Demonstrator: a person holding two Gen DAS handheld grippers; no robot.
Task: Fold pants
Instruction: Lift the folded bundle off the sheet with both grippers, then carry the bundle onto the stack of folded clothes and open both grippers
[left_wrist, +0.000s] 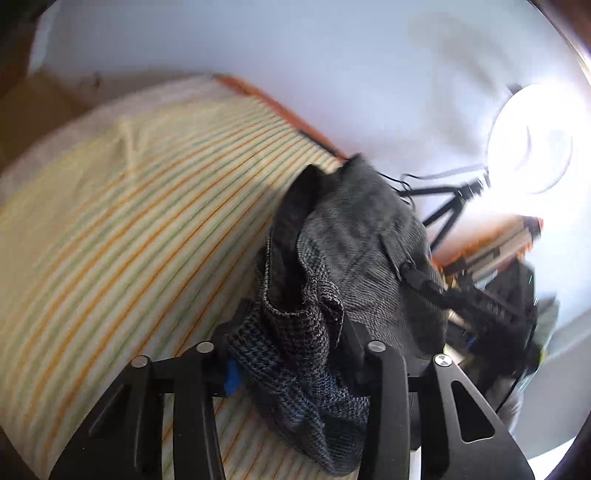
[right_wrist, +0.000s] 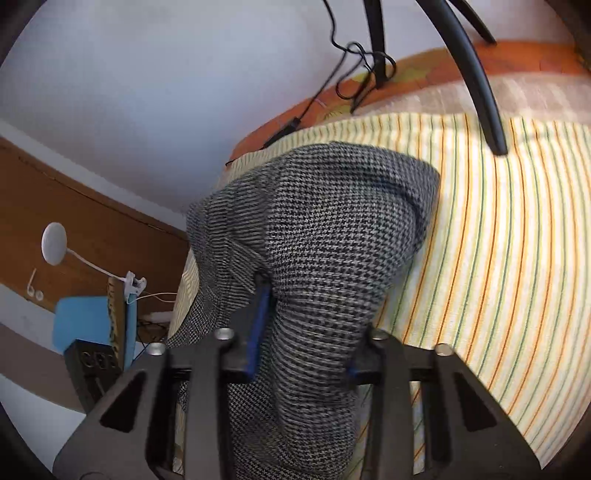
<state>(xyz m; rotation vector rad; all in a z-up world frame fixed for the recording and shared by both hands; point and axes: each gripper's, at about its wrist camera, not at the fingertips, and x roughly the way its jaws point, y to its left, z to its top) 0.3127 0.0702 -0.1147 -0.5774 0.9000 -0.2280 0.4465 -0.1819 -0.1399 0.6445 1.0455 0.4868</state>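
Note:
The pants (left_wrist: 354, 251) are grey houndstooth cloth, bunched and lifted above a striped sheet (left_wrist: 110, 229). My left gripper (left_wrist: 288, 350) is shut on a bunched edge of the pants, which hangs over and between its fingers. In the right wrist view the pants (right_wrist: 332, 229) drape in a thick fold from the sheet (right_wrist: 498, 240) down through my right gripper (right_wrist: 306, 332), which is shut on them. The other gripper (left_wrist: 491, 306) shows at the right of the left wrist view, gripping the far side of the cloth.
The sheet covers a bed with an orange mattress edge (right_wrist: 406, 74). A black tripod (right_wrist: 476, 77) with cables stands on the bed's far side. A ring light (left_wrist: 532, 140) glares at the right. A wooden panel, a white clip lamp (right_wrist: 55, 243) and a blue box (right_wrist: 88, 325) lie left.

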